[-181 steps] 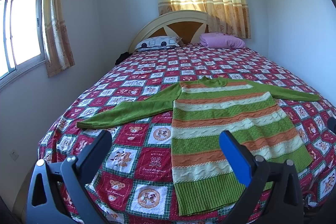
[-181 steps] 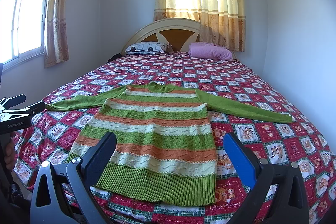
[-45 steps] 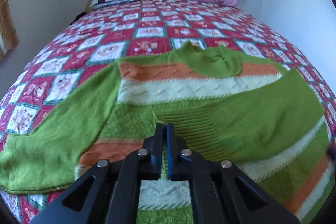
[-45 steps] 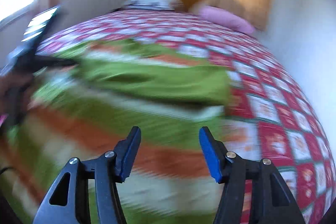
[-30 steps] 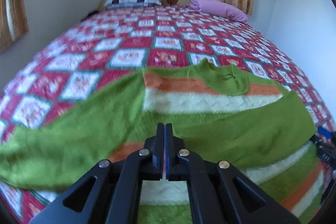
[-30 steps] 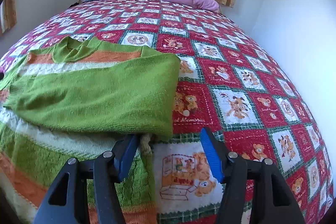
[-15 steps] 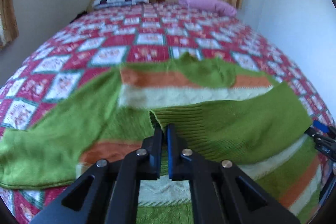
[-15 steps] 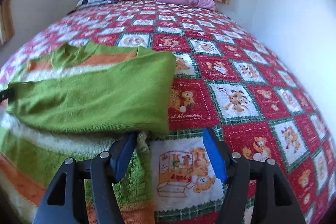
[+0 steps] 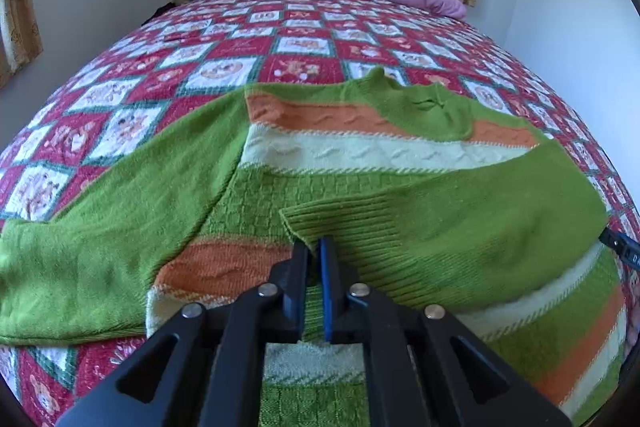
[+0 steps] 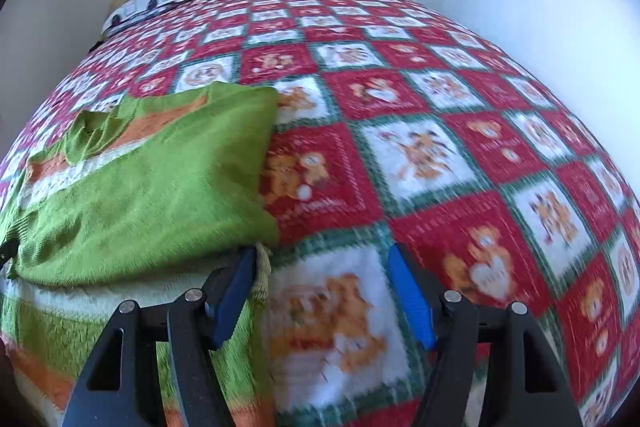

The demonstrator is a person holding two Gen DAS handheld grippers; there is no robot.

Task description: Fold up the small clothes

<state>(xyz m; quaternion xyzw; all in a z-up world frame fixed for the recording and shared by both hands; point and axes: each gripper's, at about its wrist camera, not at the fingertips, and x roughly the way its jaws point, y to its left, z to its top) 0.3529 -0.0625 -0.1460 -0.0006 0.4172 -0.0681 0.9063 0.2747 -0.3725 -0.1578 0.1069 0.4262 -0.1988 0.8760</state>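
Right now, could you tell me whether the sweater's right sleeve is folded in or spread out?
Folded in: the right sleeve lies across the sweater chest, its ribbed cuff pinched by the left gripper.

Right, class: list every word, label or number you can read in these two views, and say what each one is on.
No text can be read for certain.
Quilt: script lettering on a red square, too blurred to read.
Quilt, left wrist view: print in the far squares, too small to read.
Sweater: no text or label shows.
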